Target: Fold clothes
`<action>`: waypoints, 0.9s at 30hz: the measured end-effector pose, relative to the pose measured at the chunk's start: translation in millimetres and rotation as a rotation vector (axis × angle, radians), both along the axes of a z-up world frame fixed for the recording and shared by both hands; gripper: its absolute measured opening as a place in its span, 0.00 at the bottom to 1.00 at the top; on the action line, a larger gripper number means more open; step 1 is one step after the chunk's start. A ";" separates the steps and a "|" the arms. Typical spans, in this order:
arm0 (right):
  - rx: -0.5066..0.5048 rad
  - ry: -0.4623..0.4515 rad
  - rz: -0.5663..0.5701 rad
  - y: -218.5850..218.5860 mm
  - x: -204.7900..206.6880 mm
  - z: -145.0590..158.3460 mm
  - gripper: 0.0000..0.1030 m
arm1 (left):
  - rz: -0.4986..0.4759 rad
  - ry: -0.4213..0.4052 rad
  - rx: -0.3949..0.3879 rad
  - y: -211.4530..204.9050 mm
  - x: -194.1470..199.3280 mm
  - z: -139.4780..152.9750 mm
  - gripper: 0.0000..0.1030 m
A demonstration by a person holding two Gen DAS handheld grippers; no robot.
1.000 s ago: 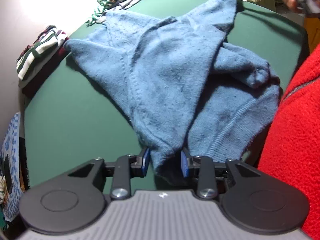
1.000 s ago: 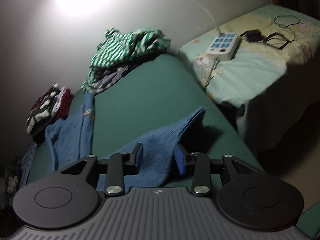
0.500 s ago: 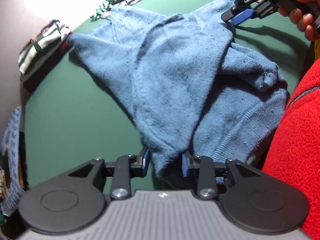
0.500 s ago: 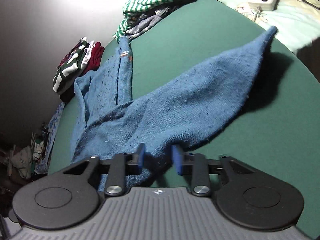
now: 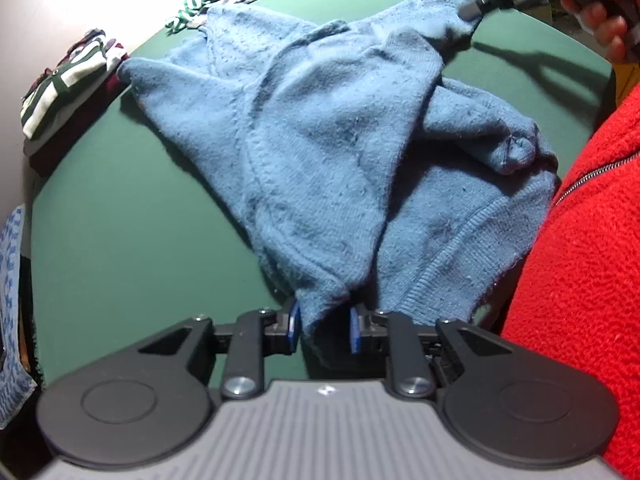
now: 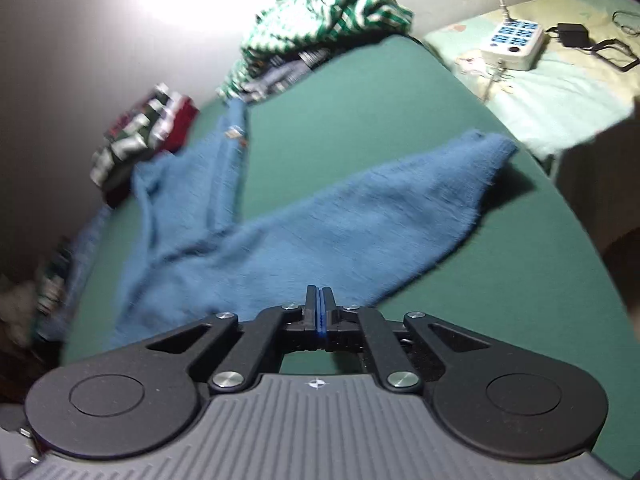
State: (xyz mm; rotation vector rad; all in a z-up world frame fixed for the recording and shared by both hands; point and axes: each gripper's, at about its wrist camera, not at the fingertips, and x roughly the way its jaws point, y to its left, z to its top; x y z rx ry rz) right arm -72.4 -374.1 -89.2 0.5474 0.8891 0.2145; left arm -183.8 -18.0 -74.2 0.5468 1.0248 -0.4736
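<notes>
- Blue sweater [image 5: 328, 148]: lies rumpled on the green table [image 5: 120, 240], one sleeve stretched toward the far right edge.
- Left gripper [image 5: 323, 326]: fingers clamped on a near fold of the sweater.
- Right gripper [image 6: 319, 308]: fingers pressed fully together; whether any fabric is pinched cannot be told.

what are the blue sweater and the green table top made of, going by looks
Blue sweater: soft knit, probably wool or acrylic; ribbed hem, fuzzy pilled surface. Green table top: looks like matte felt or cloth, without shine or grain, though a painted board cannot be ruled out.
</notes>
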 end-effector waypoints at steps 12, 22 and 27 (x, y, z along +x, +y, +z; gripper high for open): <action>0.211 0.184 0.103 28.4 17.9 -17.2 0.41 | 0.026 0.014 -0.006 -2.5 10.9 1.6 0.14; 0.159 0.107 0.137 42.2 10.2 -11.7 0.10 | 0.041 0.011 -0.013 1.8 8.3 5.6 0.08; 0.025 0.035 0.224 45.0 -2.1 6.4 0.10 | 0.051 0.026 -0.011 5.6 6.1 2.7 0.07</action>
